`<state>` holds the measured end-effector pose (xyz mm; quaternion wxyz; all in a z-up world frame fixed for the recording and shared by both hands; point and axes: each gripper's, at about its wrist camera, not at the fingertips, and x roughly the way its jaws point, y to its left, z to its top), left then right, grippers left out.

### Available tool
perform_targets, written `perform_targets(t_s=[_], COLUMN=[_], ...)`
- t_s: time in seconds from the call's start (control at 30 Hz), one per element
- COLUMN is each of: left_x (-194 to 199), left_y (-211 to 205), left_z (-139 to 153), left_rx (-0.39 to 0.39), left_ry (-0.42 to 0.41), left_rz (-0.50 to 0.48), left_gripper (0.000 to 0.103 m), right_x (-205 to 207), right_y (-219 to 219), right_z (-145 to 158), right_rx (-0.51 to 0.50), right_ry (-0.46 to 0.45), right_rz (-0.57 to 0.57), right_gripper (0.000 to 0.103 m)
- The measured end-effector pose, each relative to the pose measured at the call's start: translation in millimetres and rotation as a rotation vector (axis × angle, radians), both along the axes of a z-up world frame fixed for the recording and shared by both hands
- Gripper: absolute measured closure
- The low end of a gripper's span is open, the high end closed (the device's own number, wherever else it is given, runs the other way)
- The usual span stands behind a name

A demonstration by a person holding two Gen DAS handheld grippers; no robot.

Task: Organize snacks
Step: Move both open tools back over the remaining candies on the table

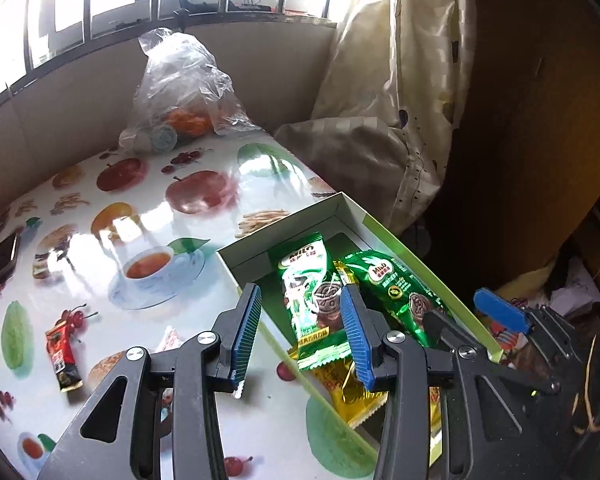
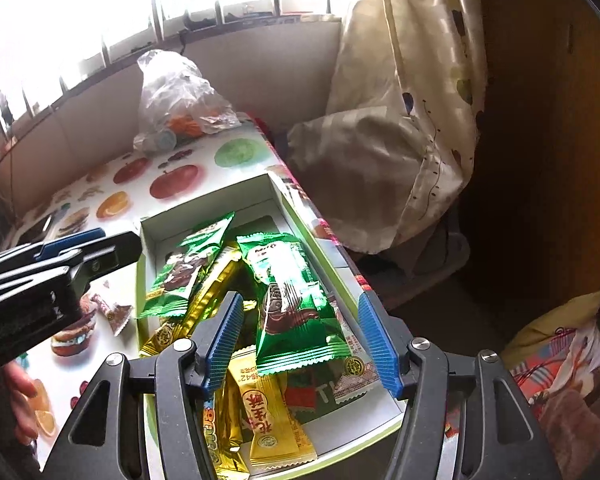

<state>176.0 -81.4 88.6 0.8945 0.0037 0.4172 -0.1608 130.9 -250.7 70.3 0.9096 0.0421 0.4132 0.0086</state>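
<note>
Currently both grippers are hovering spread, empty: right gripper (image 2: 300, 340) over box (image 2: 300, 216) w/ packets; red snack (image 1: 63, 360) is lying left of left gripper (image 1: 300, 336), nearer it, long axis fore-aft

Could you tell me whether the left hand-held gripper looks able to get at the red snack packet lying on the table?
Probably yes: the left hand-held gripper is open and empty, and the red snack packet lies alone on the table, uncovered.

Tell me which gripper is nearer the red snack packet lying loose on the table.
Left. The left gripper hovers over the box's near-left edge, just right of the red snack packet; the right gripper is farther, over the box.
</note>
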Motion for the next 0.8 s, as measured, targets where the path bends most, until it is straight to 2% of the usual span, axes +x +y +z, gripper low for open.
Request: perform_targets(t_s=[0.37, 0.8], left_x=[-30, -53], left_y=[25, 104], left_z=[11, 12], left_rx=[0.019, -0.02], left_ry=[-0.054, -0.047], left_rz=[0.036, 0.177], left_gripper=[0.06, 0.06], right_x=[-12, -15], right_y=[8, 53], right_z=[16, 29], right_rx=[0.029, 0.058], right_ry=[-0.041, -0.063], right_rz=[0.013, 0.095], right_gripper=[0.043, 0.043])
